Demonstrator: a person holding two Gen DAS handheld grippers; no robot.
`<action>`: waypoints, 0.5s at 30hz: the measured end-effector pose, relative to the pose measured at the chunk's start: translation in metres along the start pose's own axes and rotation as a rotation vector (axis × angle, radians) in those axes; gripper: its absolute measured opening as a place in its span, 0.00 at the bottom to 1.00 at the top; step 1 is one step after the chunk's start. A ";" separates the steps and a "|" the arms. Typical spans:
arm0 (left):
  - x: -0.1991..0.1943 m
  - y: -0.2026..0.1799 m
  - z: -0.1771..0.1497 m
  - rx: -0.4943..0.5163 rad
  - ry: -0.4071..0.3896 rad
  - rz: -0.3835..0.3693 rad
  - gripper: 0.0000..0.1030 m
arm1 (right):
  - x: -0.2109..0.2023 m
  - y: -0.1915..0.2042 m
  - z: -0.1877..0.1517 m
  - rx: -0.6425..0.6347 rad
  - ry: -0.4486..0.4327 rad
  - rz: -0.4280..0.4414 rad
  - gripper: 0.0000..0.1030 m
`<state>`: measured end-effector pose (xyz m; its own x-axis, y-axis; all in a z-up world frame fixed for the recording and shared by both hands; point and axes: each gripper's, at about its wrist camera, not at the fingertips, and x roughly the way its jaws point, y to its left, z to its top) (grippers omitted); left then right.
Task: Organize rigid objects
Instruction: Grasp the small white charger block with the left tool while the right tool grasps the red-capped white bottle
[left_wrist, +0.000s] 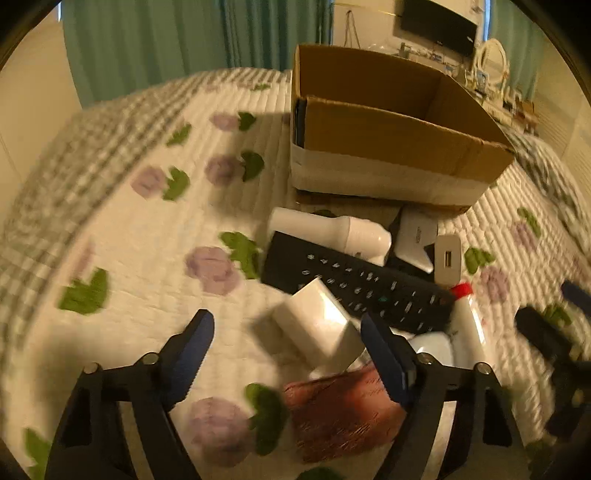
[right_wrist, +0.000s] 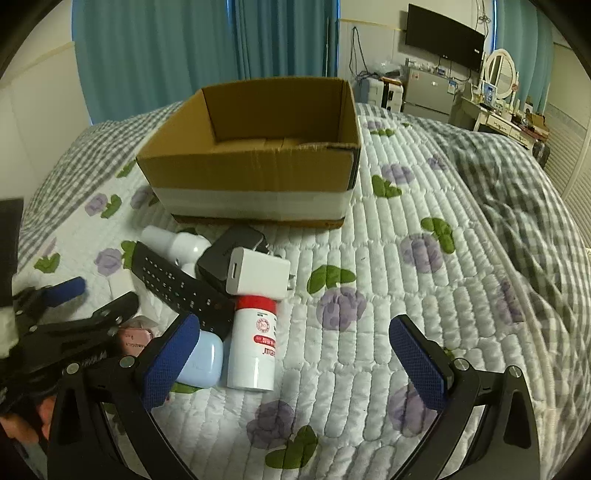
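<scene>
The work appeared to stand at its opening step, a first pick: the cardboard box (right_wrist: 258, 147) sat on the bed (right_wrist: 424, 295) with nothing visible inside it, while the rigid things lay heaped just in front of its near wall. In that heap a black remote (left_wrist: 354, 284) lay across a white bottle (left_wrist: 332, 229); beside them were a white charger (right_wrist: 258, 273), a black adapter (right_wrist: 229, 254), a red-capped bottle (right_wrist: 253, 343), a pale blue case (right_wrist: 201, 356), a pink case (left_wrist: 343, 410) and a white block (left_wrist: 317, 325). The left gripper (left_wrist: 288, 354) was released, its jaws spread wide, the white block between them but not touched. The right gripper (right_wrist: 295, 354) hung spread and empty over bare quilt, just beside the red-capped bottle. The next move probably called for the left jaws to settle squarely around the block, close, then carry it into the box.
</scene>
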<state>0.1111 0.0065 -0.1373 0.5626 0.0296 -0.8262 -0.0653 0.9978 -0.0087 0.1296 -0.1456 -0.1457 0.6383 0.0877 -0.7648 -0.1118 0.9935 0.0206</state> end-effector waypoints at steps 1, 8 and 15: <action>0.002 -0.002 0.002 -0.002 0.001 -0.002 0.71 | 0.002 0.001 0.000 -0.004 0.006 -0.001 1.00; 0.008 -0.015 0.001 0.069 -0.010 -0.021 0.47 | 0.012 0.011 -0.002 -0.041 0.033 -0.024 1.00; -0.013 -0.002 0.001 0.100 -0.040 -0.040 0.34 | 0.025 0.023 -0.004 -0.076 0.072 -0.019 1.00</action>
<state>0.1049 0.0043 -0.1261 0.5956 -0.0097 -0.8032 0.0390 0.9991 0.0168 0.1397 -0.1213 -0.1670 0.5848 0.0605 -0.8090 -0.1591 0.9864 -0.0413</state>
